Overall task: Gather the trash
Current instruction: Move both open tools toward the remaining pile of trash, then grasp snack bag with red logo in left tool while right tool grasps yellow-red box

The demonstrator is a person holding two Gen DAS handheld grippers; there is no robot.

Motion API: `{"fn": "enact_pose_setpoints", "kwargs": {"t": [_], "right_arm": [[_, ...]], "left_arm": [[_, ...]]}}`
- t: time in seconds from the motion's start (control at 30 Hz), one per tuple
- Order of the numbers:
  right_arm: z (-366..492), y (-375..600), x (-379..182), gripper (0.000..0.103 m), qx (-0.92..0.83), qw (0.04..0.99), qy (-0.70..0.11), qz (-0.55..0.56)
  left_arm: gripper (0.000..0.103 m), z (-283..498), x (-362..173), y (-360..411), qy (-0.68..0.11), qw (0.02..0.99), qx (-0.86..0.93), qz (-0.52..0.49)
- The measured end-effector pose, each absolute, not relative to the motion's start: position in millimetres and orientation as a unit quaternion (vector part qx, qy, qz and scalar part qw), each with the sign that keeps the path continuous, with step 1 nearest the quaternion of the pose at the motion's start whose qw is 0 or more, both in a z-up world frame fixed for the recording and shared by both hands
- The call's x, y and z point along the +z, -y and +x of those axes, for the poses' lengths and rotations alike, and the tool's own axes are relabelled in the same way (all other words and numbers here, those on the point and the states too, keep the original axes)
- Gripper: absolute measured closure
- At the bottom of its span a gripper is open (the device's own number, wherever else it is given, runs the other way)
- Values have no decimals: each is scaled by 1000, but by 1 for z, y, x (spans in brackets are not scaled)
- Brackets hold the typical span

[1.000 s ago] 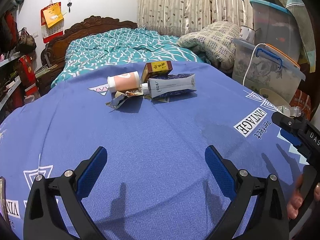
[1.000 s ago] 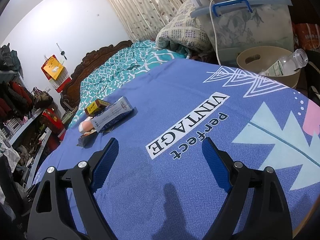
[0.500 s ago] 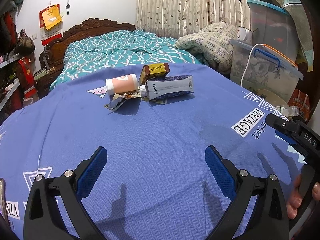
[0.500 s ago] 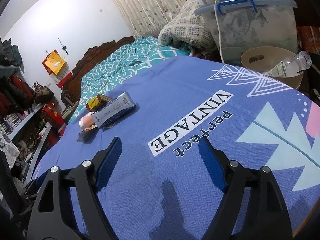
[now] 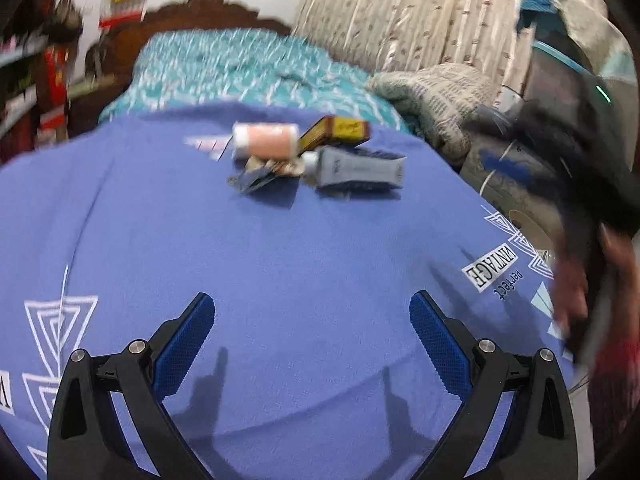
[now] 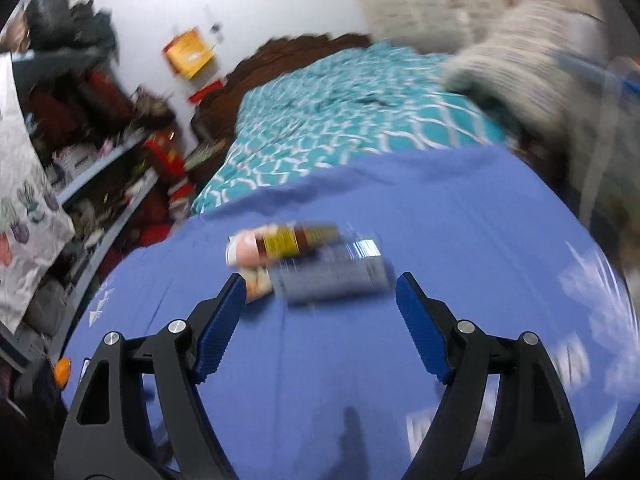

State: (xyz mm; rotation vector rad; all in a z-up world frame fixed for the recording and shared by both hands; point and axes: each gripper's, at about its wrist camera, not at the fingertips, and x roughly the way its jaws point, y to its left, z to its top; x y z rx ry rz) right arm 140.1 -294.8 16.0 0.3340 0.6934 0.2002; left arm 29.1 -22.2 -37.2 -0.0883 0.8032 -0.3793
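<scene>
The right tool (image 6: 318, 308) has swung from the printed edge of the blue surface (image 5: 280, 260) toward the trash pile, which now sits just beyond its fingers; both views are motion-blurred. Its jaws are spread wide, gripping nothing. The left tool (image 5: 312, 340) hovers over bare cloth, well short of the pile, also spread and empty. In the pile, the grey tube (image 5: 358, 170) lies beside the peach bottle (image 5: 266, 140), the brown-and-yellow box (image 5: 336, 130) behind it, crumpled wrappers (image 5: 260, 172) in front.
</scene>
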Motion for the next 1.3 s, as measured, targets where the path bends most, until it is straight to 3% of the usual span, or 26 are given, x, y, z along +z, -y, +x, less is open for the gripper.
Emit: {"fn": "enact_pose_setpoints", "kwargs": {"t": [0.17, 0.33, 0.47, 0.63, 0.8, 1.0, 1.23, 1.3], "right_arm": [[283, 270, -8, 25, 117, 869, -457, 152], [370, 221, -48, 25, 137, 799, -567, 143], [382, 184, -72, 26, 165, 763, -620, 86], [308, 138, -66, 33, 307, 703, -639, 41], [201, 132, -33, 34, 411, 695, -589, 30], [151, 228, 21, 26, 361, 809, -447, 124], [116, 328, -23, 25, 183, 864, -415, 218], [112, 345, -45, 23, 131, 868, -416, 237]], "left_arm": [[9, 40, -23, -18, -385, 907, -154, -72], [9, 43, -11, -51, -375, 917, -115, -76], [9, 44, -8, -71, -374, 919, -97, -77], [9, 56, 5, -93, -363, 925, -75, -84], [9, 76, 15, -95, -367, 923, -73, -85], [9, 112, 21, -88, -394, 908, -95, -107], [10, 184, -10, -32, -454, 878, -134, -67], [14, 199, -27, -16, -477, 867, -134, -53]]}}
